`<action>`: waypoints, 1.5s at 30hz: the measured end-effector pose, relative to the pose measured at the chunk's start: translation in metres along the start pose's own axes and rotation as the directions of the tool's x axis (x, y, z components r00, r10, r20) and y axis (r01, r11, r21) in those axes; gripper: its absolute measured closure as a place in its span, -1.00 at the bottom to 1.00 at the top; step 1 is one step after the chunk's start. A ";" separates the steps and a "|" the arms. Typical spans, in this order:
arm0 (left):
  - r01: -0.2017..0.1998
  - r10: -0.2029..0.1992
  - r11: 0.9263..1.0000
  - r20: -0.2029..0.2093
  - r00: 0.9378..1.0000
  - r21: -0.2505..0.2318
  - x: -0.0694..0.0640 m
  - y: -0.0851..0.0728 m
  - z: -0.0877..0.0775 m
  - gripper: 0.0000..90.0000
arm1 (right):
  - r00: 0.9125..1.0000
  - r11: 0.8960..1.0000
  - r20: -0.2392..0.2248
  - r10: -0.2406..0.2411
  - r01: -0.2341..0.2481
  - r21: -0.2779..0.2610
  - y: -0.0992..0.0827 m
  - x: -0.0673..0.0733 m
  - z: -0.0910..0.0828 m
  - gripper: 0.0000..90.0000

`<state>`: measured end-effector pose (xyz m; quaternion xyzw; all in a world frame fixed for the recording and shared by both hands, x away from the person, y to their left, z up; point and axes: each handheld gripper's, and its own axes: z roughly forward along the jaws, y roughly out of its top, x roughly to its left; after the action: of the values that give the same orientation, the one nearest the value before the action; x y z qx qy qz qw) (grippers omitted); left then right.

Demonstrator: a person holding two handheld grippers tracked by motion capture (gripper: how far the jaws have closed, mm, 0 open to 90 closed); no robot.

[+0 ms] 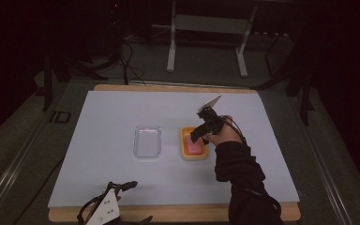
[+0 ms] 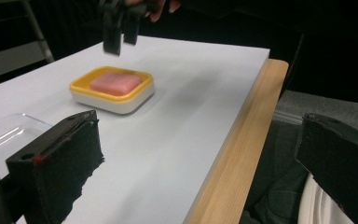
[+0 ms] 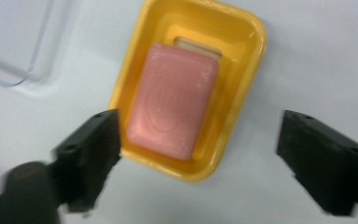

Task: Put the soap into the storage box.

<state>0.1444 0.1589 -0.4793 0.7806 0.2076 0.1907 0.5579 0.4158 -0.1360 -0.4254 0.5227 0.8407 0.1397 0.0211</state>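
A pink soap bar [image 1: 193,147] [image 2: 116,83] [image 3: 172,107] lies in a yellow dish [image 1: 184,138] [image 2: 121,103] [image 3: 242,60] right of the table's middle. My right gripper [image 1: 198,136] [image 2: 121,39] [image 3: 200,129] hangs just above the dish, pointing down. It is open, its jaws standing wide to either side of the dish with nothing gripped. A clear plastic lid [image 1: 147,141] [image 2: 4,133] [image 3: 14,42] lies flat to the left of the dish. My left gripper [image 1: 136,201] [image 2: 200,140] sits open at the table's near edge, holding nothing.
A white sheet [image 1: 112,117] covers a wooden board whose edge [image 1: 168,213] [image 2: 242,158] shows at the front. A metal frame [image 1: 206,23] and cables stand on the dark floor beyond the table.
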 end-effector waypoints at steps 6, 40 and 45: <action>0.007 -0.007 1.000 -0.026 1.000 0.013 -0.001 -0.003 -0.004 -0.98 | 0.998 0.995 0.012 -0.065 0.066 -0.079 -0.012 -0.006 -0.017 -0.71; 0.028 -0.025 0.999 -0.087 0.996 0.029 -0.001 -0.007 -0.011 -0.98 | 0.984 0.910 0.063 -0.164 0.175 -0.375 -0.163 -0.057 -0.032 -0.69; 0.026 -0.024 0.999 -0.085 0.996 0.034 -0.001 -0.007 -0.011 -0.98 | 0.982 0.893 0.050 -0.183 0.187 -0.408 -0.181 -0.058 -0.030 -0.70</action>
<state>0.1372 0.1688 -0.4824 0.7787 0.2439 0.2128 0.5374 0.2789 -0.2685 -0.4497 0.4249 0.8382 0.3081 0.1480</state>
